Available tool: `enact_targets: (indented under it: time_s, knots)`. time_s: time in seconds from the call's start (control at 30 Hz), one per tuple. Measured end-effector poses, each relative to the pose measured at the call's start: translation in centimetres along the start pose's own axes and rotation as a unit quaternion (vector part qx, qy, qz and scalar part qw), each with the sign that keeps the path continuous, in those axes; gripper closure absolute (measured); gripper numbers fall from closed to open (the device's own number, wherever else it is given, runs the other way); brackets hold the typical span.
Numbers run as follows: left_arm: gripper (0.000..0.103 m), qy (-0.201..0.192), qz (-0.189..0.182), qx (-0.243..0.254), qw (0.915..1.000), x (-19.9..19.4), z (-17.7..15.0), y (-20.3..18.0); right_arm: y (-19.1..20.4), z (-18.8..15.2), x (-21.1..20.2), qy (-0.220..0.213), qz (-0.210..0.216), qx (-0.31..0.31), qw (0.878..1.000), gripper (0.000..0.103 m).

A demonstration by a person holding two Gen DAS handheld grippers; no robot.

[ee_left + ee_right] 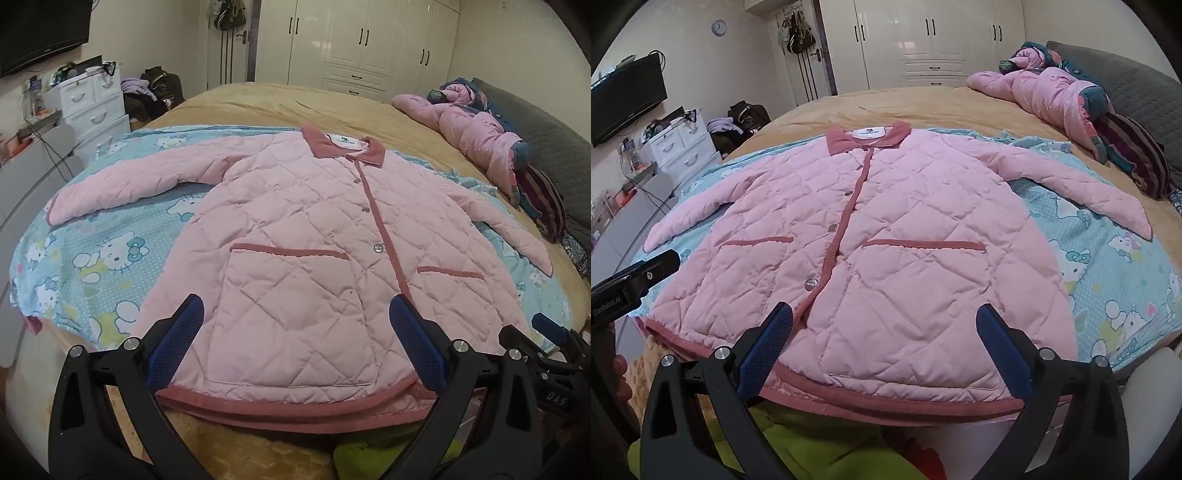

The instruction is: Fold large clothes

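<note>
i see a wide bed (280,103) under a tan blanket filling both views, white wardrobes (923,37) against the far wall. over its near part lies a light blue cartoon-cat sheet (110,258), and spread flat on that is the pink quilted jacket (295,229), buttoned, front side up, collar (864,138) far, darker pink hem at the near edge, both sleeves out to left and right. at the far right of the bed sits a heap of pink bedding (1052,96) beside a grey headboard (546,147). on the far left i have a white drawer unit (92,103) and a wall television (624,99). my left gripper (295,314) hovers over the left pocket near the hem, jaws spread wide, nothing between them. my right gripper (884,321) hovers over the right pocket, equally wide and empty.
</note>
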State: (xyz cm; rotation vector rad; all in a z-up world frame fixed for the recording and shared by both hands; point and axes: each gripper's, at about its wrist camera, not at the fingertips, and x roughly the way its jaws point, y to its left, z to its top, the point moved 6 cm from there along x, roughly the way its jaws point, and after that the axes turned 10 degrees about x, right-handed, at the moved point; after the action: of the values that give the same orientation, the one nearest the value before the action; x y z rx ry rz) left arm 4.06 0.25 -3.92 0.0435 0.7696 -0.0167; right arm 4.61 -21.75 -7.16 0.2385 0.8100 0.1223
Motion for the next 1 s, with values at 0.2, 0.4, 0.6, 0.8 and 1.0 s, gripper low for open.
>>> enact_targets:
  time_s: [0.2, 0.4, 0.6, 0.8, 1.0]
  knots:
    - [0.009, 0.000, 0.000, 0.000, 1.0000, -0.08, -0.02, 0.01, -0.07, 0.05, 0.08, -0.001, 0.000, -0.001, 1.000, 0.004]
    - [0.009, -0.001, -0.001, 0.000, 1.0000, -0.02, -0.02, -0.01, 0.03, 0.08, 0.08, -0.002, -0.002, -0.005, 1.000, 0.004]
    - [0.009, -0.001, -0.001, -0.001, 1.0000, -0.28, -0.01, -0.09, 0.10, 0.10, -0.06, -0.007, 0.000, -0.007, 1.000, 0.004]
    - [0.009, -0.001, 0.000, 0.000, 1.0000, -0.28, -0.01, -0.10, 0.06, 0.11, -0.03, -0.009, -0.001, -0.008, 1.000, 0.004]
    - [0.009, -0.001, -0.001, -0.001, 1.0000, -0.28, -0.02, -0.10, 0.18, 0.04, -0.12, -0.010, 0.000, -0.011, 1.000, 0.004]
